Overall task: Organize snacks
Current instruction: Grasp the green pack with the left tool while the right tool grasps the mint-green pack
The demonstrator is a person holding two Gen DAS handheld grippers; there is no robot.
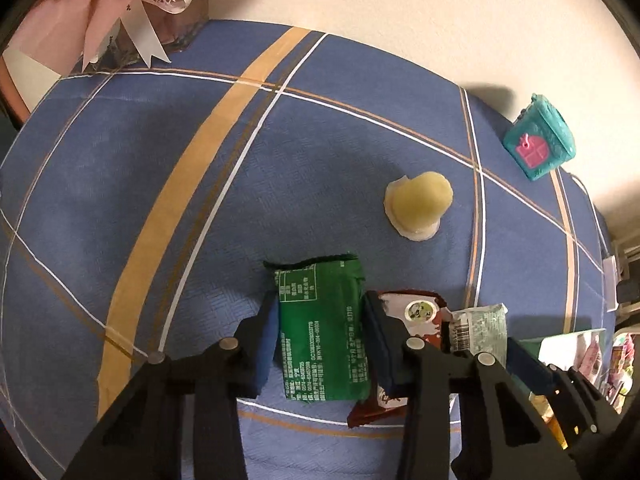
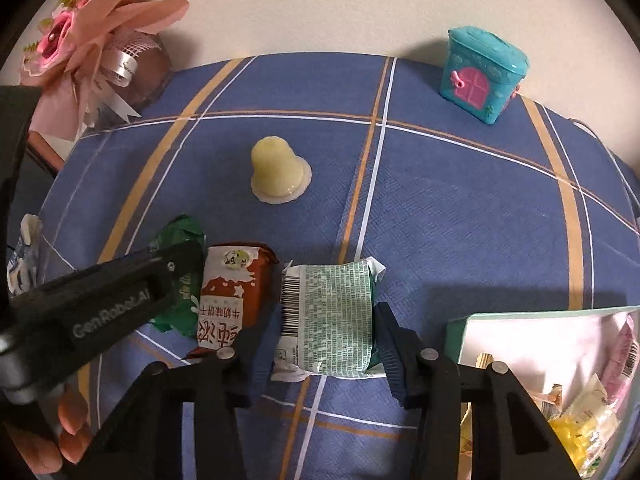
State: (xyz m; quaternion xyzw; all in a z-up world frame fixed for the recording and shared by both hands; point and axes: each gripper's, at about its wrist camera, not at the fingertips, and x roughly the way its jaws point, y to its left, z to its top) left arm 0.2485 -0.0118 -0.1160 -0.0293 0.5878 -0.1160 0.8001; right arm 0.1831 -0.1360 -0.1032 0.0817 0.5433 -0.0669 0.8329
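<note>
Left gripper (image 1: 320, 332): jaws astride the dark green packet (image 1: 324, 332), pads at or very near both long edges; contact likely, firm clamping cannot be confirmed.
Right gripper (image 2: 326, 322): jaws bracket the pale green packet (image 2: 332, 320), pads at both sides; appears to be gripping it.
Packet positions: near edge of the blue checked cloth (image 2: 460, 220); brown biscuit packet (image 2: 232, 300) lies between the two, touching or overlapping the dark green one.
Orientation: both green packets lie flat, printed back up, long axis running near to far, in line with the fingers; far ends crimped.
Risk, left: the right finger sits on the brown packet's edge; closing or lifting may drag or pinch it along.
Risk, right: soft wrapper may crumple and slip.
Risk, shared: grippers work just beside each other; collision possible.
Destination: snack box (image 2: 520, 320), near right, part filled.
Remaining: jelly cup (image 2: 280, 170), farther off.
</note>
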